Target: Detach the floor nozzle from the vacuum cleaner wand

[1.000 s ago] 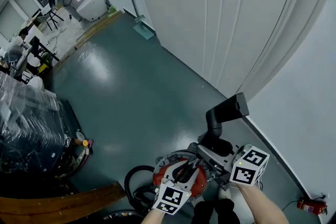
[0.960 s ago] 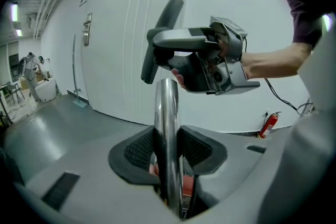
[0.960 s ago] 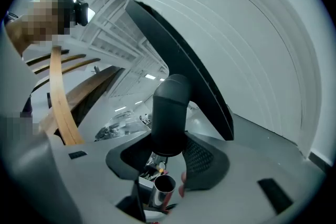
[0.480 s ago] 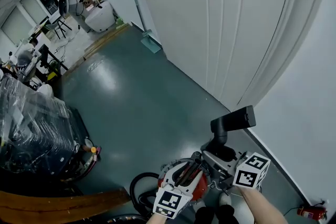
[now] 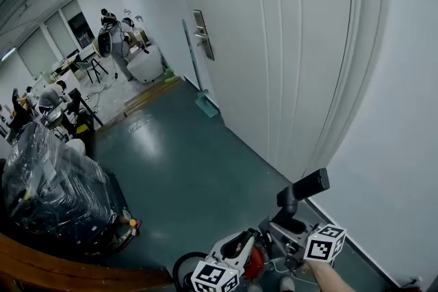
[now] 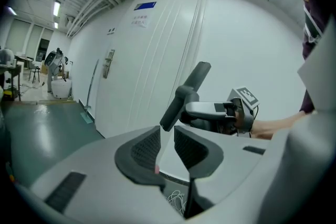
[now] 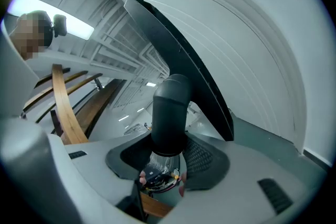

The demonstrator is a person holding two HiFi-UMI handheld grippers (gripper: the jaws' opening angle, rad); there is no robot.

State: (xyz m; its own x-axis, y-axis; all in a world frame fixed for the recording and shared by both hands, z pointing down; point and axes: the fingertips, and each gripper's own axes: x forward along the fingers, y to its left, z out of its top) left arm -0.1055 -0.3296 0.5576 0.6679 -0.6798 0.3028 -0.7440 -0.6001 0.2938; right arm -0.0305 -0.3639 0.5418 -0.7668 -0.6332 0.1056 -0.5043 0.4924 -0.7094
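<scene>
Black nozzle neck [image 7: 169,113] clamped in R gripper [image 7: 168,159] jaws; L gripper [image 6: 167,139] jaws just narrowed, prob. empty.

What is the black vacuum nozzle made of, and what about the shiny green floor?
The nozzle looks like hard plastic. It is dark grey and matte, with smooth moulded curves and only a dull sheen. The floor seems to be a painted or coated hard surface, perhaps over concrete. It is seamless and glossy, with pale reflections of light on it.

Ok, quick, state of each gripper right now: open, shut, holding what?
Left gripper: open, empty; its jaws have just been closing.
Right gripper: shut on the floor nozzle, around its neck.
</scene>
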